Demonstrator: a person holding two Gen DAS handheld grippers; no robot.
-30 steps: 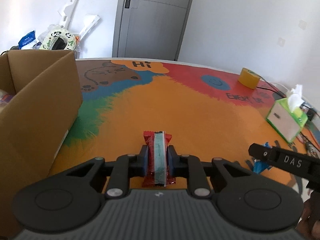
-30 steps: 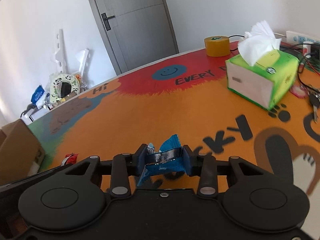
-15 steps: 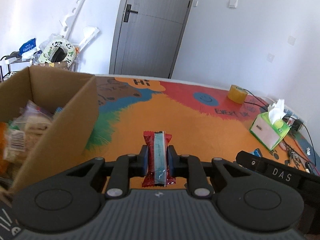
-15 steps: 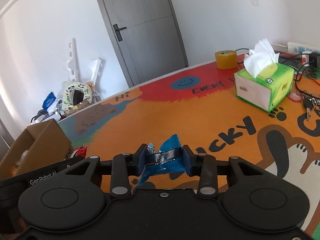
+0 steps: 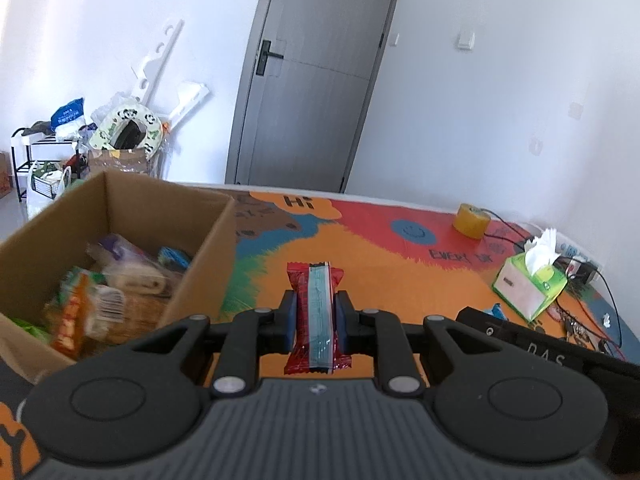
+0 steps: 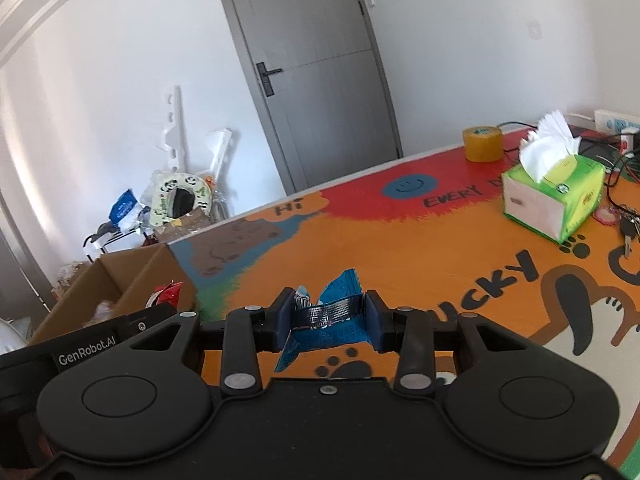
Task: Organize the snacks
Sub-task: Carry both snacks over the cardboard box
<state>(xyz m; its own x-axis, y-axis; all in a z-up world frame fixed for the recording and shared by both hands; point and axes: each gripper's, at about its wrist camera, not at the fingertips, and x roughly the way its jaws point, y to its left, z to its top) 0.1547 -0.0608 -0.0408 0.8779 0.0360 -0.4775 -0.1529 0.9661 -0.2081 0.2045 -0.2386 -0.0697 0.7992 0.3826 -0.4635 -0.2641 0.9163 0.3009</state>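
My left gripper (image 5: pixel 316 318) is shut on a red snack bar (image 5: pixel 317 312) with a pale blue strip, held above the table just right of an open cardboard box (image 5: pixel 200 248). The box holds several wrapped snacks (image 5: pixel 100 300). My right gripper (image 6: pixel 328 320) is shut on a crumpled blue snack wrapper (image 6: pixel 326 314), held above the orange mat. In the right wrist view the box (image 6: pixel 132 280) is at the left, with the left gripper's body (image 6: pixel 88 348) and a bit of the red bar (image 6: pixel 170 292) in front of it.
A green tissue box (image 5: pixel 530 286) (image 6: pixel 554 196), a yellow tape roll (image 5: pixel 471 220) (image 6: pixel 482 144), keys (image 6: pixel 630 230) and cables (image 5: pixel 600 280) sit at the table's right side. A grey door (image 5: pixel 308 76) and floor clutter (image 5: pixel 120 136) lie beyond the table.
Both grippers have risen and tilted up with their snacks still held. The left one has moved toward the box, whose inside has come into view.
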